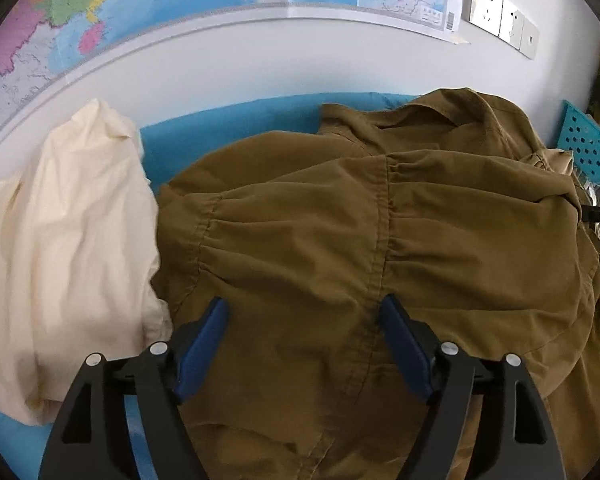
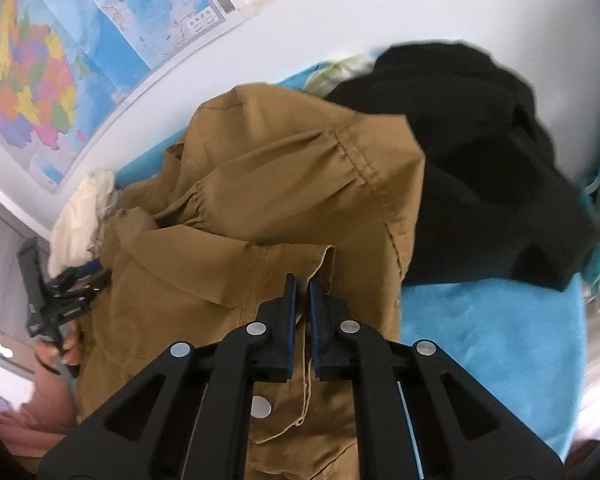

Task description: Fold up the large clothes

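We are working on the brown jacket (image 1: 320, 220), which is lying spread over the blue surface (image 2: 500, 332) between a cream garment (image 1: 68, 240) and a black garment (image 2: 480, 160). Our right gripper (image 2: 303, 284) is clenching what appears to be the jacket's front edge, so that the panel can be carried over. Our left gripper (image 1: 304, 308) is hovering above the back seam with fingers (image 1: 210, 328) released, grasping nothing.

Wall map (image 1: 148, 4), wall sockets (image 1: 500, 20), blue perforated basket (image 1: 588, 144) — far right
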The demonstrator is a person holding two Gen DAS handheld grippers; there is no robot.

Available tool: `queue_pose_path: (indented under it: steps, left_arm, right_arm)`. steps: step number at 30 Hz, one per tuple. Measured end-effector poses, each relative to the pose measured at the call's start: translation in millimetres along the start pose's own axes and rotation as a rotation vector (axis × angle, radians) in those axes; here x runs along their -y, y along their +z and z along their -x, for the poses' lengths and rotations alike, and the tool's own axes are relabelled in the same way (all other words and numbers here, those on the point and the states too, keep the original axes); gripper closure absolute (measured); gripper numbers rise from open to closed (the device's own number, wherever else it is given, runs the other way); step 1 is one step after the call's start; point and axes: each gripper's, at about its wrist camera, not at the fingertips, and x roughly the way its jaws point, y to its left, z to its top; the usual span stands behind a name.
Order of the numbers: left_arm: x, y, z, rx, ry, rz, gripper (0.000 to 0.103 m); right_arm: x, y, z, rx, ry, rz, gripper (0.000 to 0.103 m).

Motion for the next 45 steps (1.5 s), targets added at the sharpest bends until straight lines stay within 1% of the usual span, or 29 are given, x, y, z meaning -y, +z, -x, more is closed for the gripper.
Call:
queue_pose_path:
  steps: [1, 2, 3, 4, 5, 6, 8, 10, 11, 12, 13, 15, 16, 17, 20, 23, 26, 27, 29, 32, 34, 37, 38, 39, 40, 42, 44, 45]
  left_arm:
    - [1, -1, 7, 0.019, 0.008, -0.009, 0.026]
    - [4, -2, 12, 0.034, 0.008, -0.015, 0.026]
    - [4, -3, 20, 0.052, -0.001, -0.021, 0.026]
    - [4, -3, 24, 0.061, -0.006, -0.025, 0.026]
    - [6, -4, 29, 0.069, -0.016, -0.034, 0.026]
    - [8, -4, 32, 0.073, -0.025, -0.046, 0.026]
    - [14, -4, 32, 0.073, -0.038, -0.068, 0.026]
    - [19, -2, 28, 0.064, -0.038, -0.08, 0.026]
    - [20, -2, 23, 0.048, -0.036, -0.08, 0.026]
    - [21, -1, 17, 0.037, -0.043, -0.076, 0.026]
    - [20, -2, 12, 0.019, -0.06, -0.065, 0.026]
    - [18, -2, 3, -0.006, -0.066, -0.046, 0.023]
    - [16, -2, -2, -0.014, -0.067, -0.038, 0.019]
    - [15, -2, -4, -0.017, -0.069, -0.035, 0.017]
    - [12, -3, -5, -0.023, -0.071, -0.027, 0.017]
    - [14, -7, 0, -0.005, -0.057, -0.034, 0.017]
    - [19, -13, 14, 0.04, -0.037, -0.058, 0.017]
    - [20, -15, 20, 0.052, -0.041, -0.065, 0.017]
    - [22, -20, 28, 0.069, -0.042, -0.068, 0.018]
    - [29, -26, 38, 0.085, -0.051, -0.083, 0.018]
    - [36, -27, 38, 0.088, -0.055, -0.094, 0.018]
    - [40, -33, 41, 0.087, -0.062, -0.1, 0.018]
    - [41, -34, 41, 0.084, -0.062, -0.095, 0.018]
    - [40, -35, 40, 0.077, -0.063, -0.088, 0.018]
    - [39, -37, 37, 0.062, -0.068, -0.081, 0.018]
    - [36, -39, 32, 0.044, -0.06, -0.074, 0.018]
    - [34, -41, 29, 0.032, -0.06, -0.07, 0.018]
    - [34, -43, 29, 0.03, -0.058, -0.069, 0.018]
  right_arm:
    - [-10, 0, 12, 0.048, -0.047, 0.038, 0.089]
    - [-20, -1, 23, 0.09, -0.07, 0.07, 0.083]
    - [-27, -1, 29, 0.118, -0.064, 0.093, 0.076]
    - [-37, -3, 38, 0.156, -0.037, 0.125, 0.075]
    - [-46, -5, 41, 0.167, -0.015, 0.154, 0.075]
    - [-60, -8, 40, 0.159, 0.007, 0.204, 0.075]
    - [-77, -10, 29, 0.138, 0.036, 0.257, 0.075]
    - [-91, -9, 6, 0.105, 0.025, 0.296, 0.073]
    - [-92, -10, -4, 0.089, 0.023, 0.297, 0.072]
    - [-90, -9, -17, 0.067, 0.013, 0.294, 0.073]
    - [-86, -9, -29, 0.047, -0.023, 0.29, 0.073]
    - [-75, -12, -56, 0.001, -0.13, 0.303, 0.074]
    - [-70, -15, -64, -0.009, -0.151, 0.3, 0.079]
    - [-64, -16, -69, -0.016, -0.154, 0.285, 0.085]
    - [-67, -16, -64, -0.006, -0.154, 0.273, 0.084]
    - [-74, -17, -49, 0.018, -0.144, 0.256, 0.077]
    - [-84, -22, -25, 0.074, -0.073, 0.248, 0.066]
    - [-91, -23, -17, 0.094, -0.051, 0.251, 0.062]
    - [-100, -26, -10, 0.104, -0.006, 0.26, 0.058]
    - [-118, -33, -15, 0.081, 0.034, 0.299, 0.057]
    - [-129, -37, -23, 0.059, 0.029, 0.337, 0.057]
    - [-132, -42, -48, 0.002, -0.001, 0.359, 0.057]
    - [-129, -43, -60, -0.028, -0.031, 0.359, 0.057]
    - [-126, -44, -68, -0.051, -0.06, 0.346, 0.058]
    - [-121, -46, -78, -0.078, -0.065, 0.327, 0.059]
    - [-118, -46, -77, -0.071, -0.049, 0.314, 0.059]
    - [-120, -43, -65, -0.053, -0.041, 0.304, 0.06]
    - [-121, -41, -55, -0.03, -0.004, 0.296, 0.059]
